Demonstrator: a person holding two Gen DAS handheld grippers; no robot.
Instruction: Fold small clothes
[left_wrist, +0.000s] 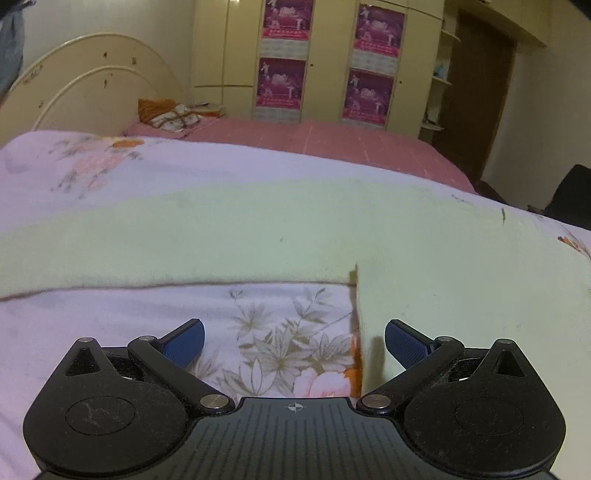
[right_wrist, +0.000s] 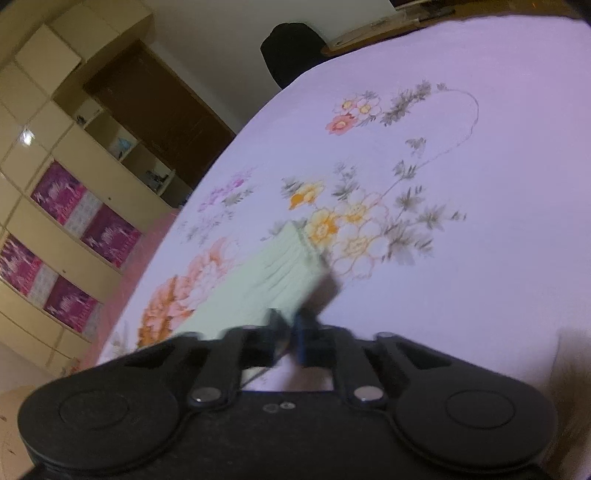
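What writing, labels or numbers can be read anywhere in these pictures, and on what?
No text can be read.
Pink posters on the wardrobe doors: a pale line of print along the bottom, too small and blurred to read.
Left hand-held gripper: only a small crosshair mark on its body, no letters.
Right hand-held gripper: no lettering visible.
Floral sheet and pale green garment: no print.

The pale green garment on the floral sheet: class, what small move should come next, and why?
Probably bring the open left gripper forward to close on the pale green garment's near edge. Its blue pads hang wide apart over the floral sheet, holding nothing, while the right gripper is shut on the cloth's ribbed end, so the other side seems to need a hold before folding.
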